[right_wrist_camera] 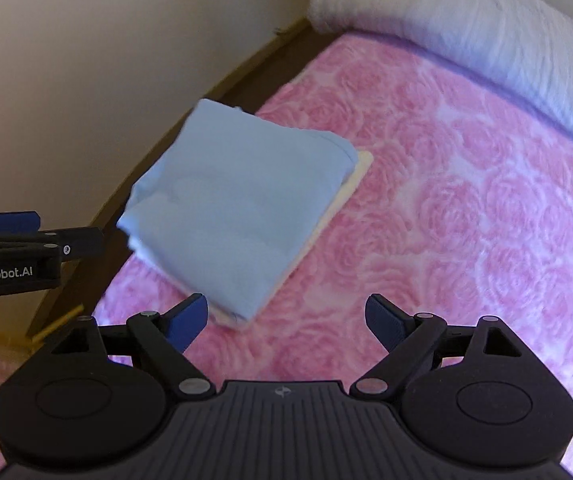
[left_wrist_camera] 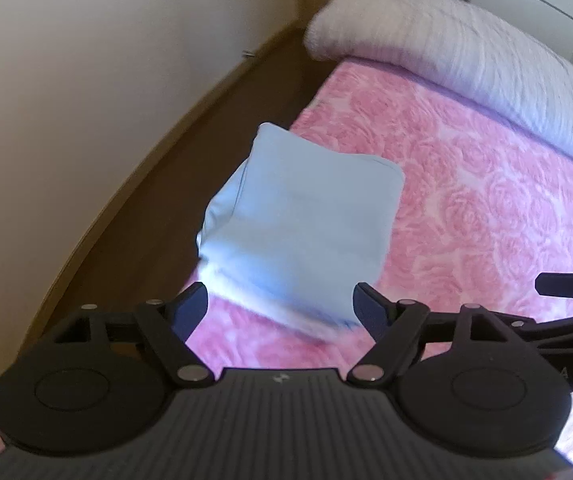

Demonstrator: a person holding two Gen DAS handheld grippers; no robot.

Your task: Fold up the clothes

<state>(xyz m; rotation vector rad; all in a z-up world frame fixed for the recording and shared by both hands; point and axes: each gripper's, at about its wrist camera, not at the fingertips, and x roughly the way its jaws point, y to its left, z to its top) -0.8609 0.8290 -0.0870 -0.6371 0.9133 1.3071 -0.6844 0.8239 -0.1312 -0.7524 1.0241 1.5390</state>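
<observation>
Item: folded light-blue garment (right_wrist_camera: 242, 216), lying on a cream folded piece (right_wrist_camera: 356, 174) at the bed's (right_wrist_camera: 466, 216) left edge, one corner seeming to overhang the brown floor (left_wrist_camera: 134, 240); we hold the left tool (left_wrist_camera: 280, 306) and the right tool (right_wrist_camera: 286, 316) both spread wide and empty, just short of it. Risk, in our judgement: a nudge or snagged layer could tip the bundle off the edge or undo its folds. Setting: pink rose-patterned bedspread, white ribbed blanket (left_wrist_camera: 466, 52) rolled along the far side, cream wall (left_wrist_camera: 86, 80).

We've got a bed (right_wrist_camera: 466, 208) with a pink rose cover, 1 folded blue garment (right_wrist_camera: 238, 208) near its edge, white blanket (right_wrist_camera: 486, 28) rolled behind.
</observation>
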